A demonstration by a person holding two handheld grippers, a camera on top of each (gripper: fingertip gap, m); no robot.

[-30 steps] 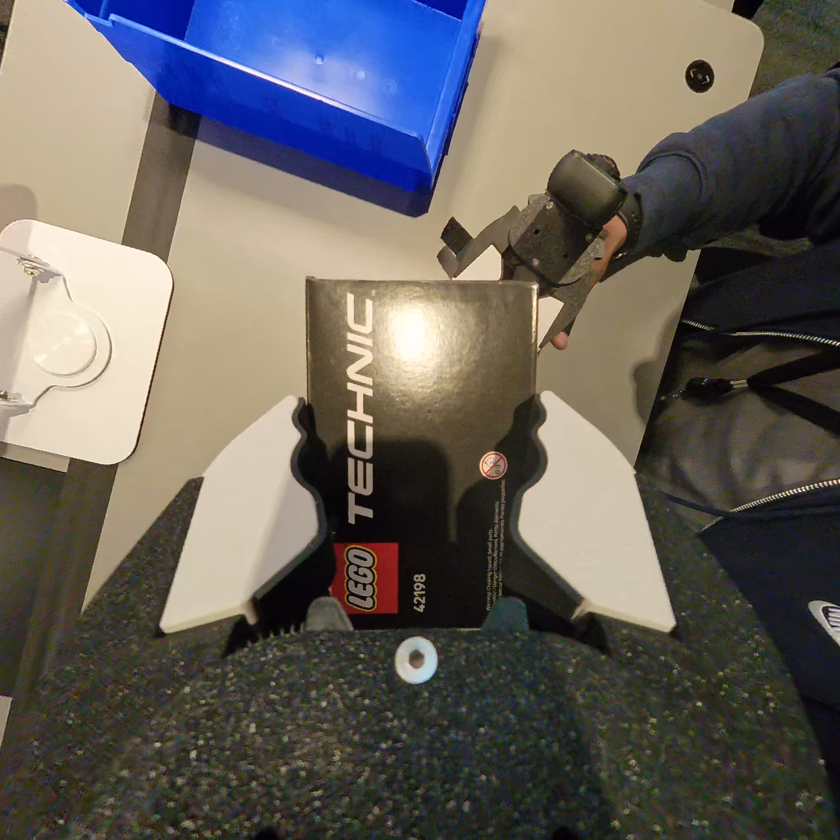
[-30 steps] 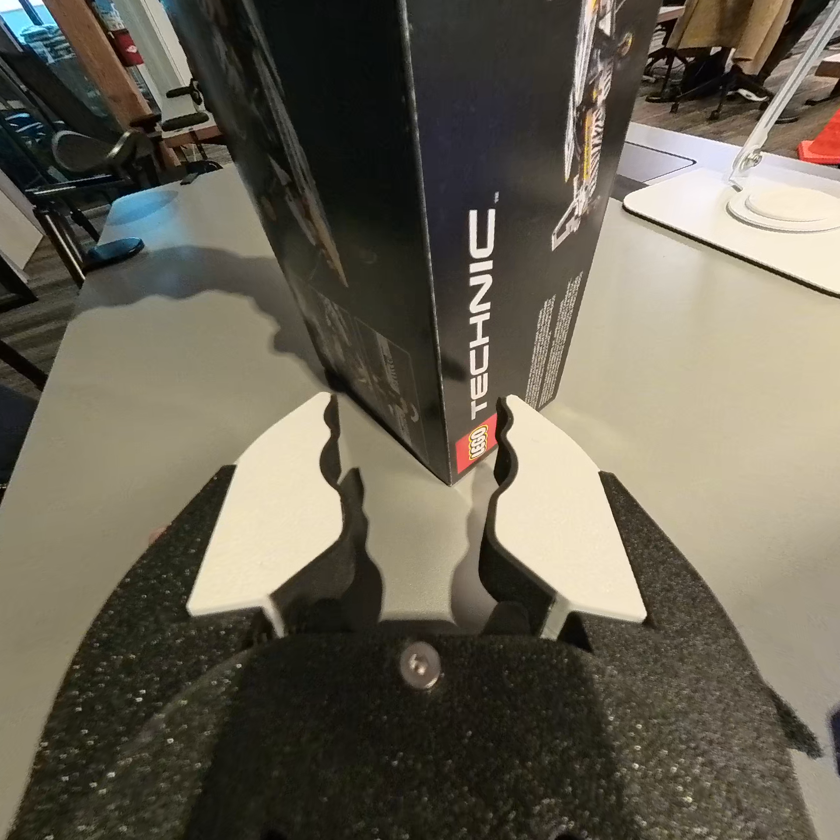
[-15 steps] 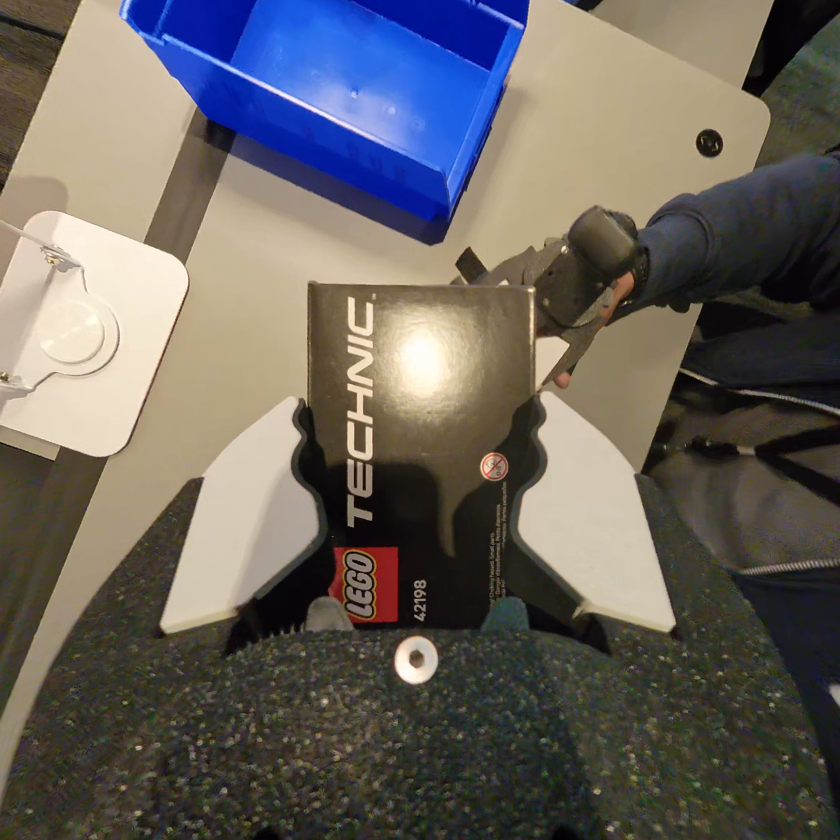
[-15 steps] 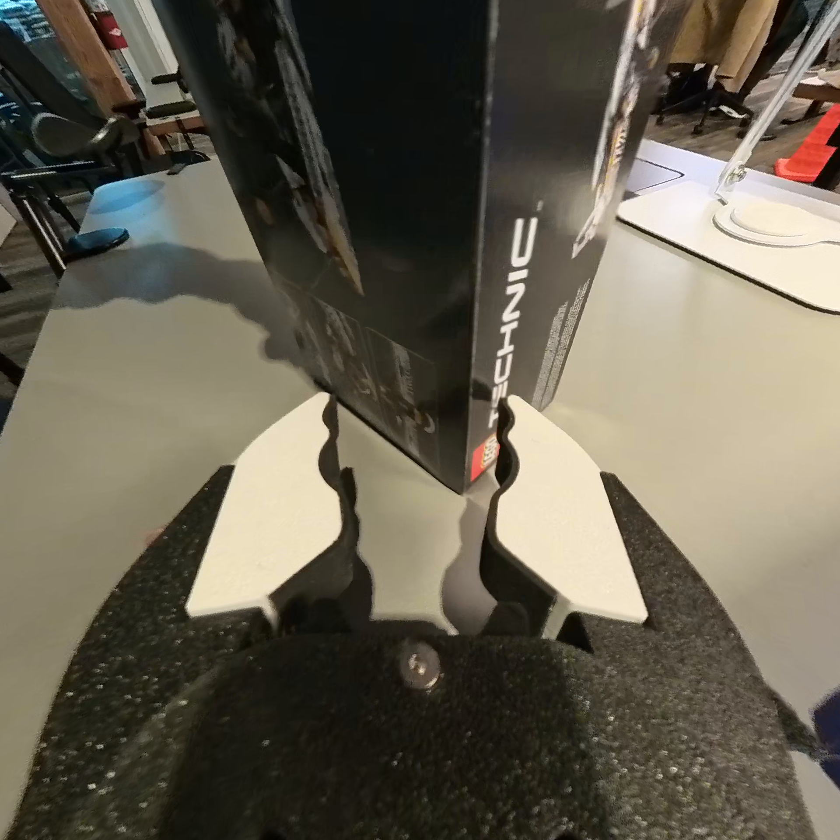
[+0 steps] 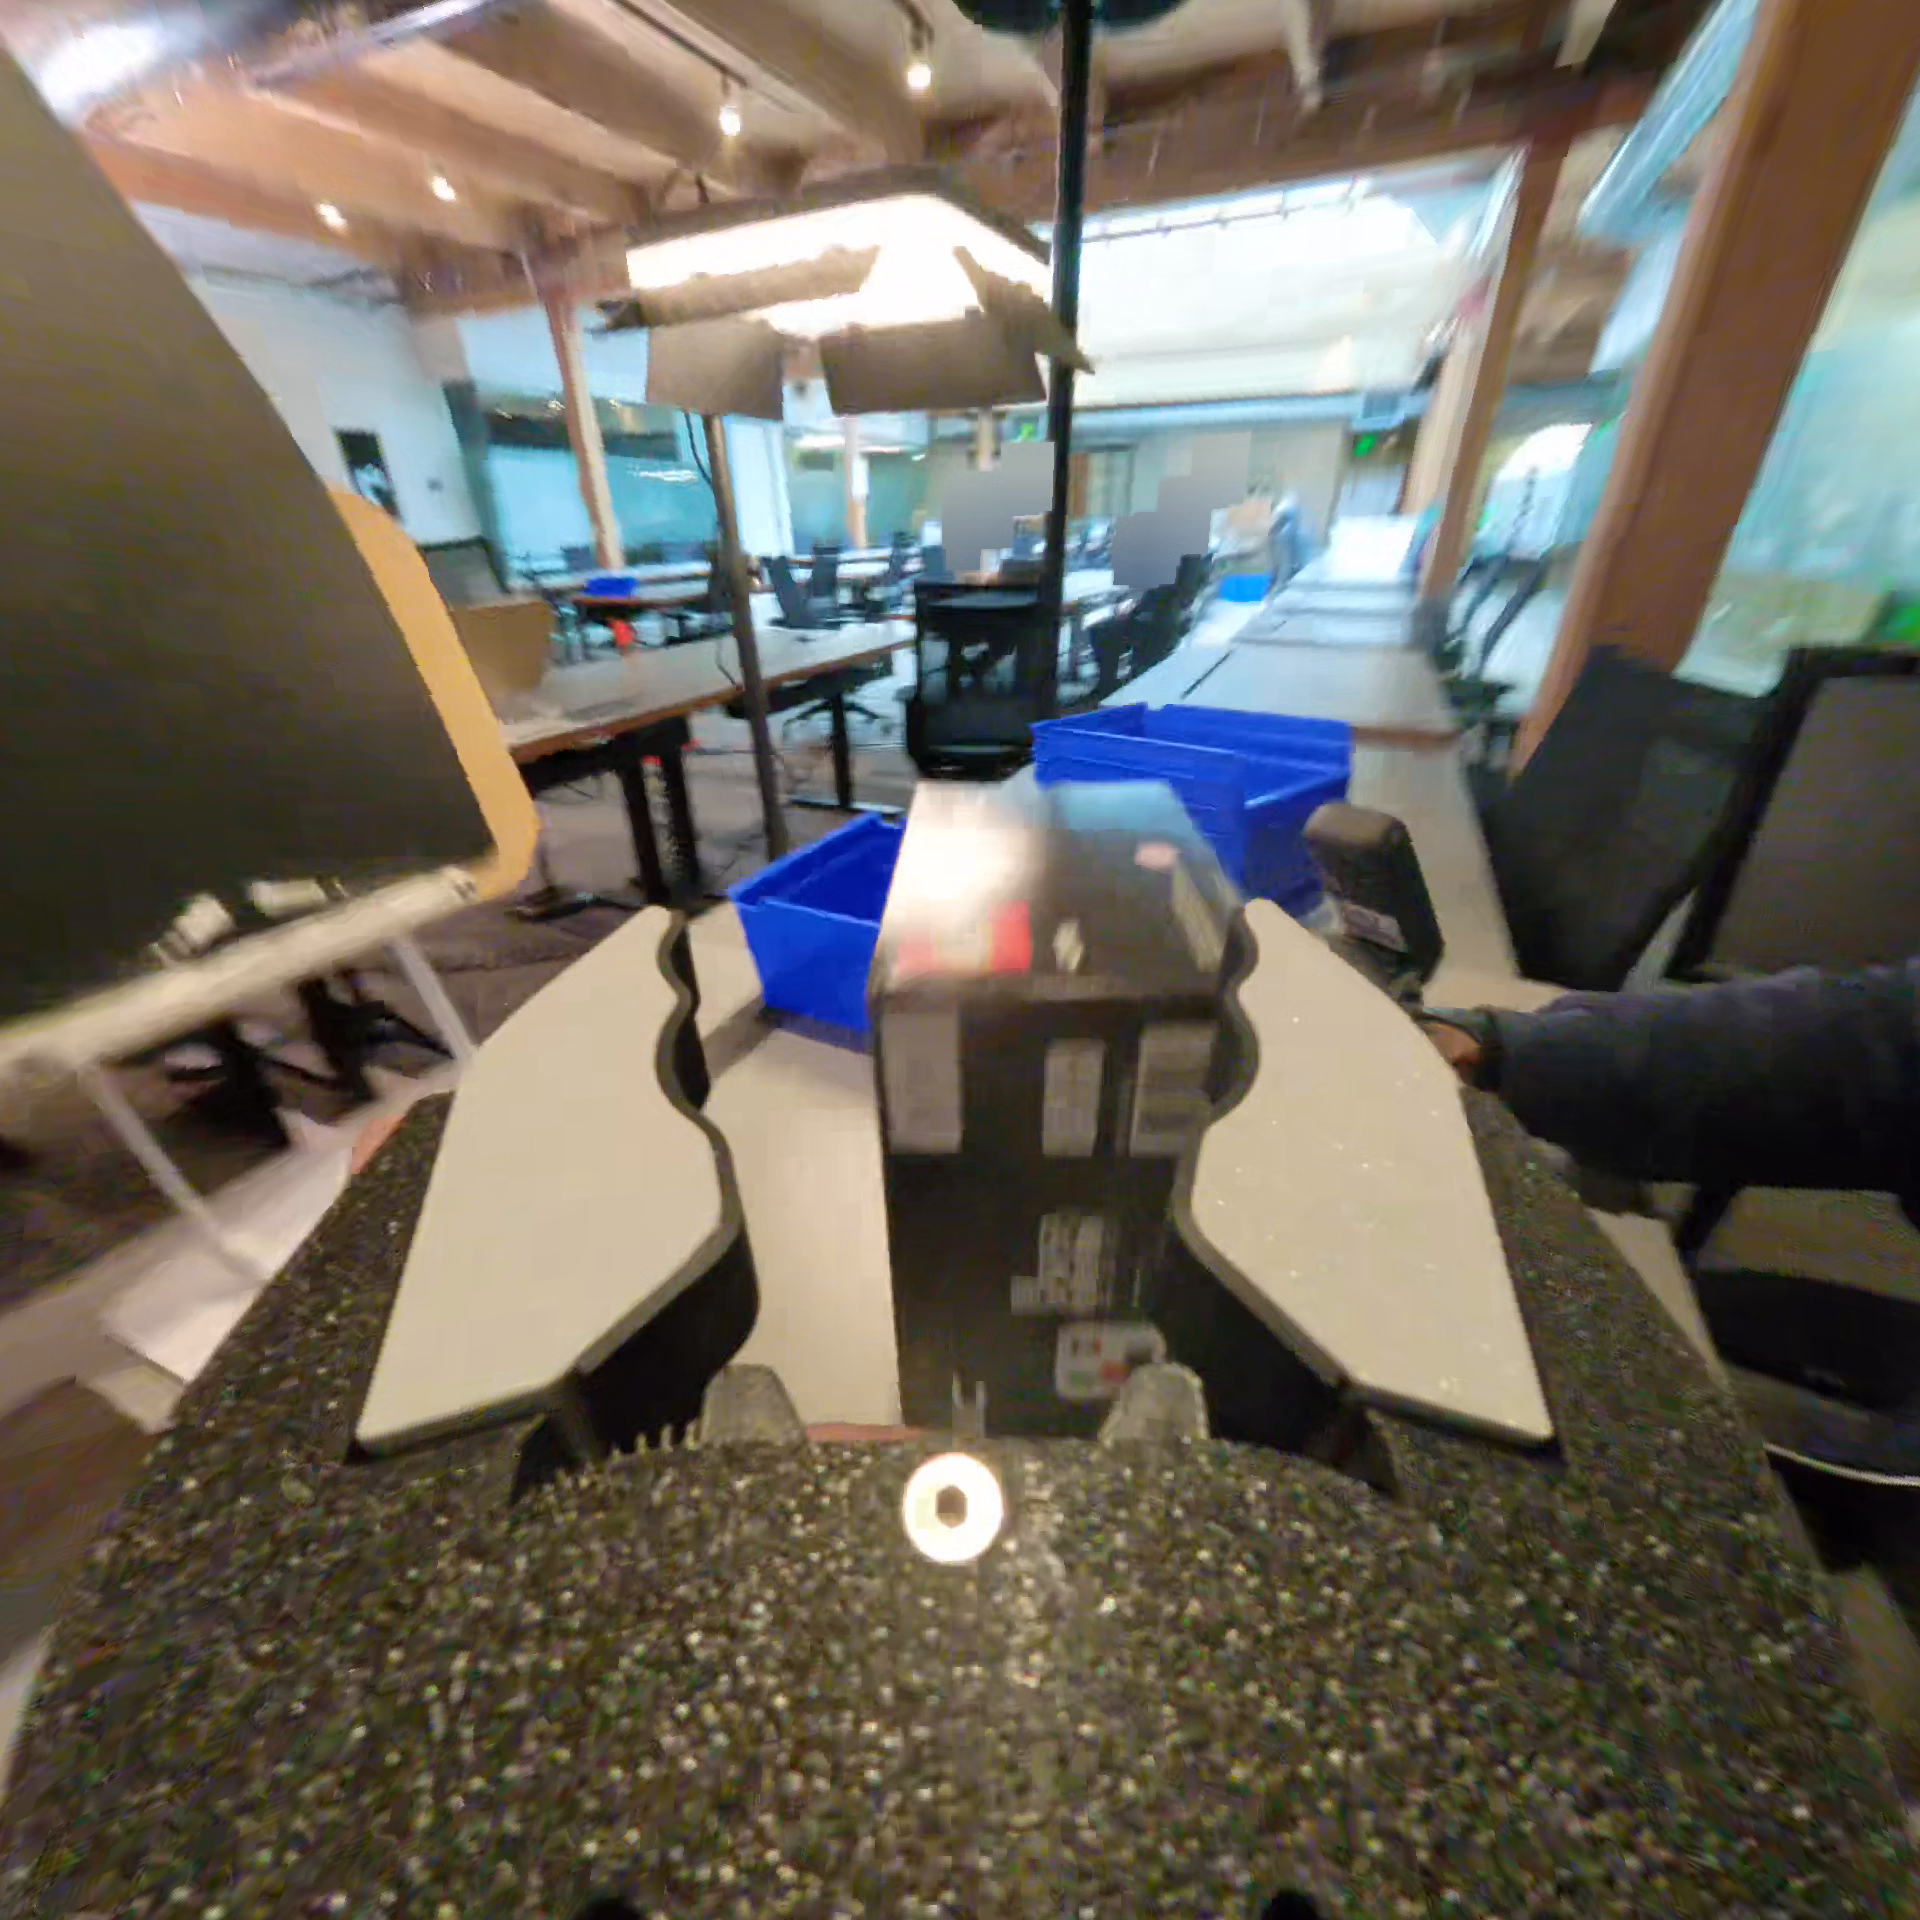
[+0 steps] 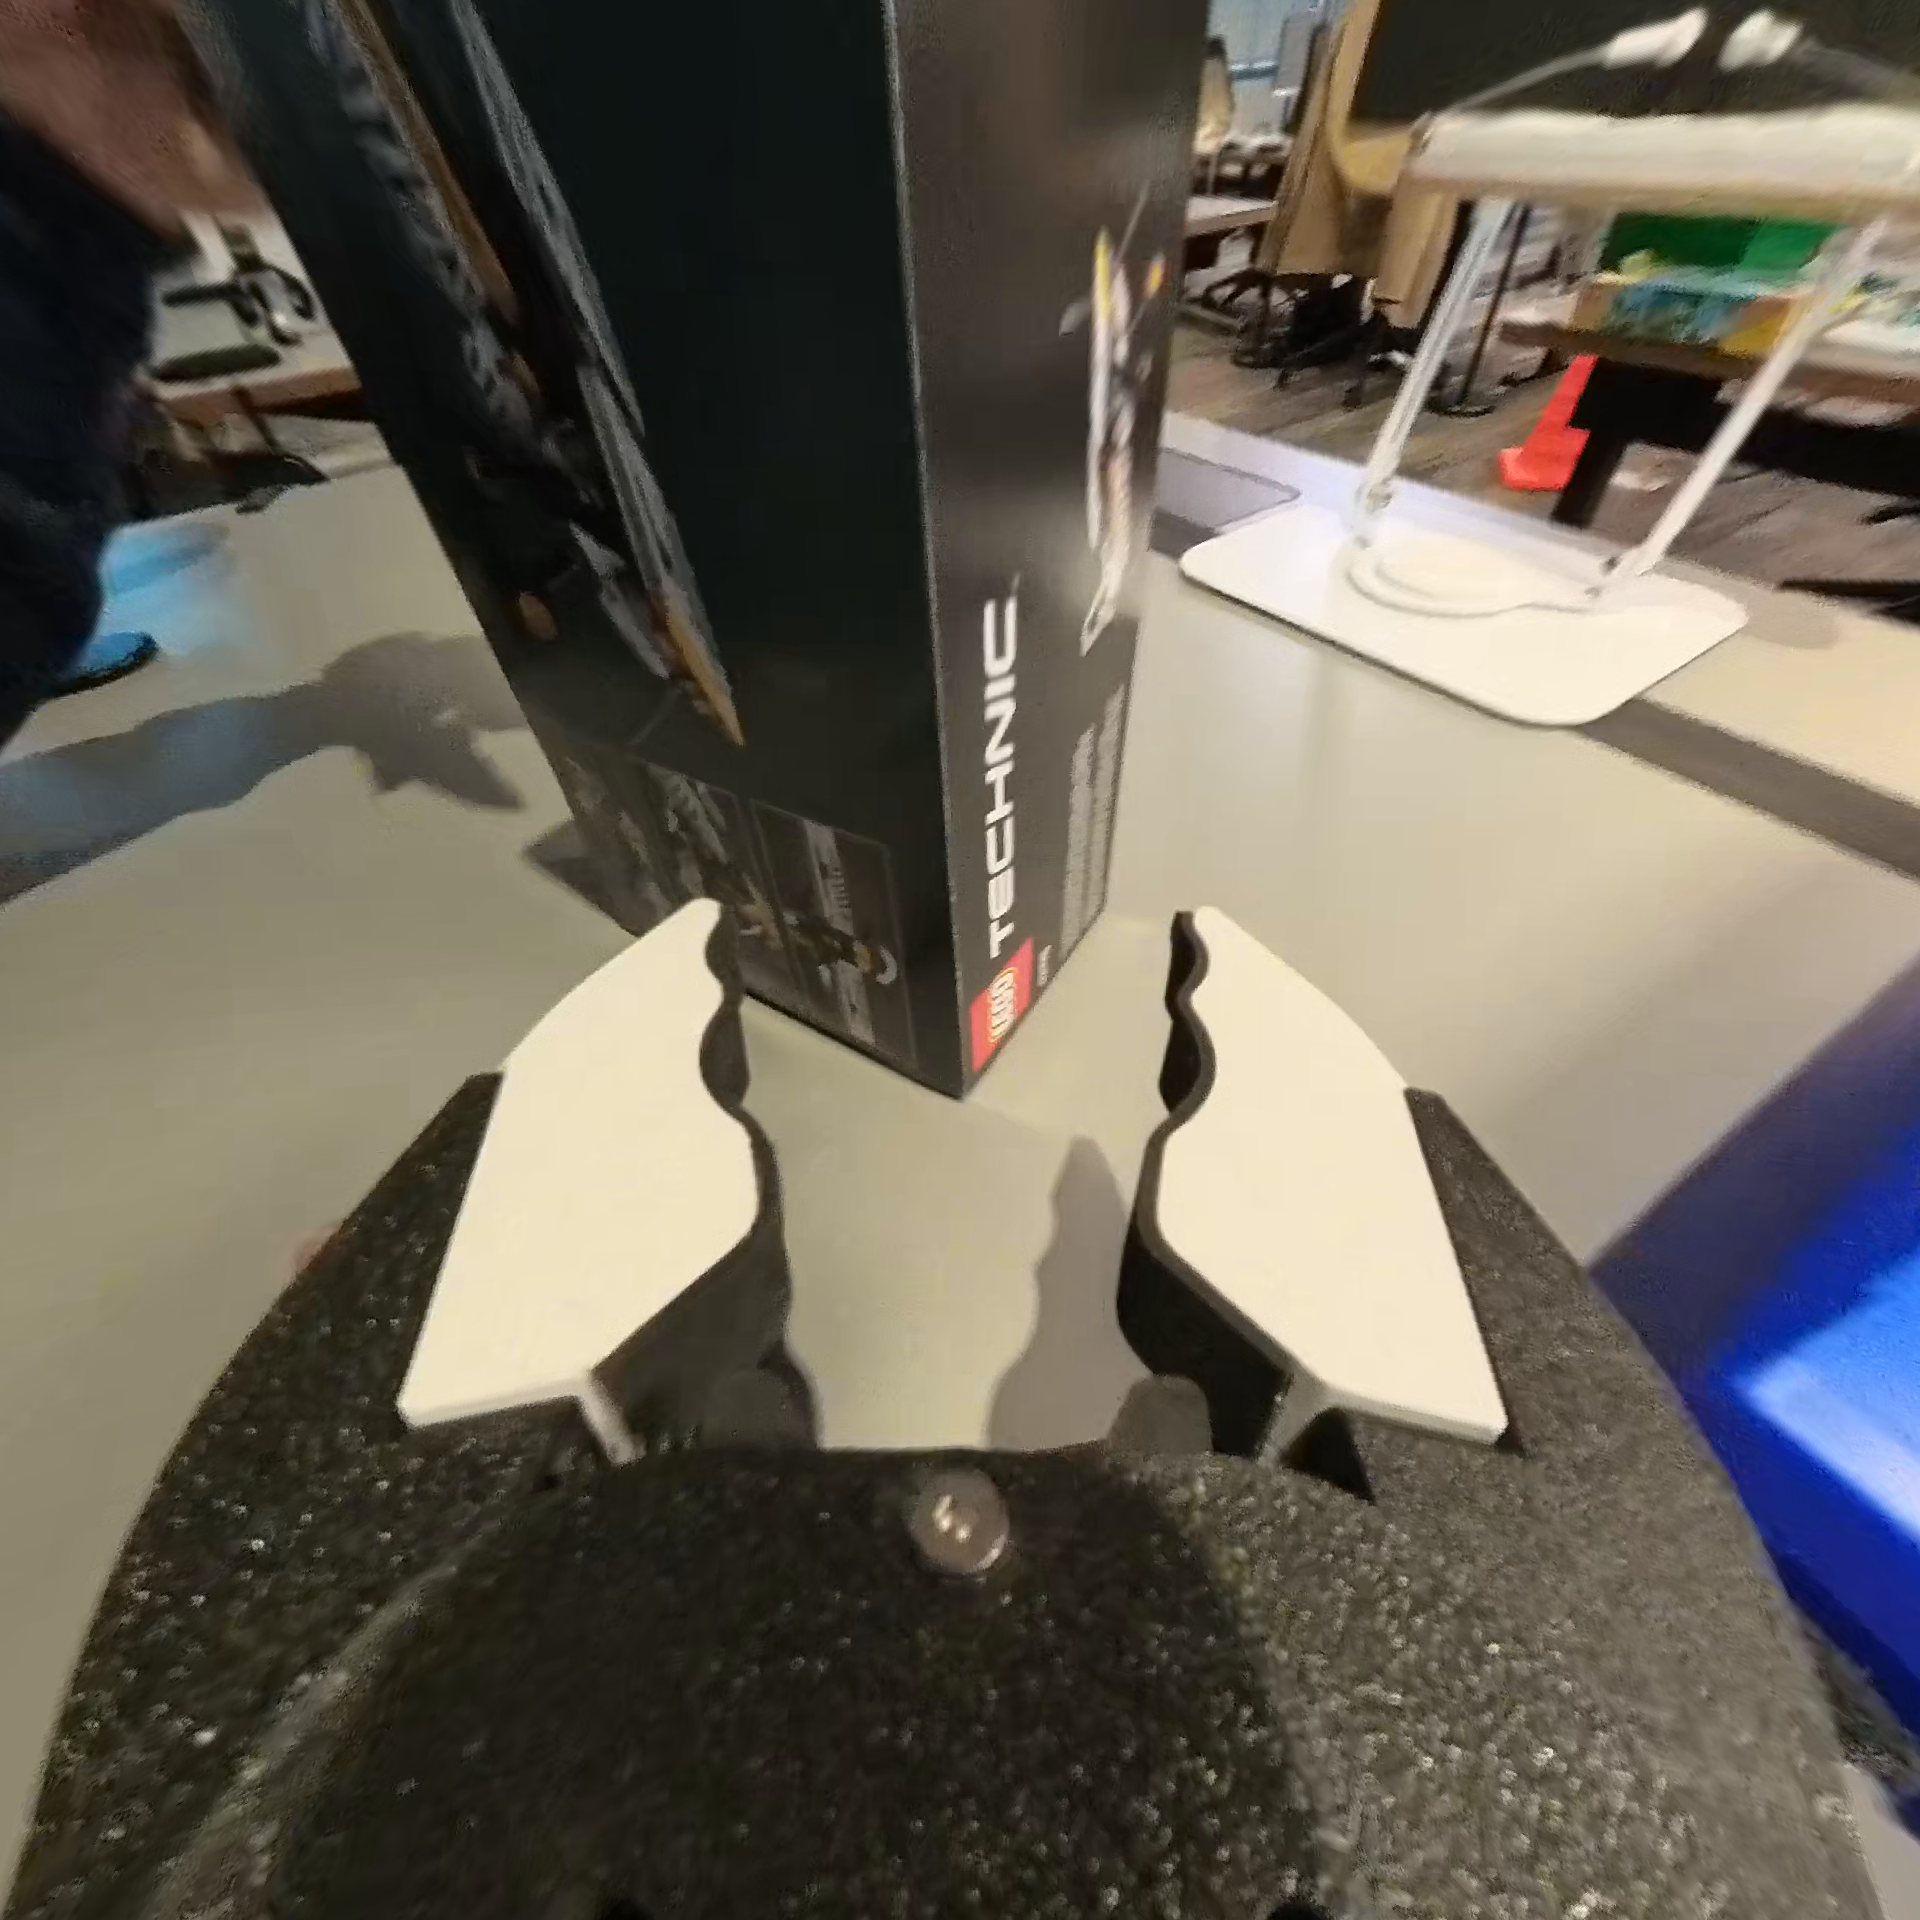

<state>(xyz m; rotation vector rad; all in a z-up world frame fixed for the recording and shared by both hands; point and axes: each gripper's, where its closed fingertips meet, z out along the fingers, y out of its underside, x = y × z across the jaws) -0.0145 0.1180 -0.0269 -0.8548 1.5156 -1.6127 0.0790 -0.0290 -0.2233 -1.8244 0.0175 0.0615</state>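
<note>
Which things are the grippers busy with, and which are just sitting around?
Busy with:
black box, standing on the table
left gripper, open around it
right gripper, open, just before it

Sitting around:
blue bins
white stand

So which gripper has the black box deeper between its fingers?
The left gripper: the black box reaches back to its finger bases. At the right gripper, only a corner enters.

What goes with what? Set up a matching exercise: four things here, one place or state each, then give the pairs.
1 black box
2 blue bin
3 white lamp base
4 right gripper

A open, empty
B stands upright on the grey table
C lies flat, far right of the box
D near right edge, beside the right gripper

Pairs: 1-B, 2-D, 3-C, 4-A
</note>
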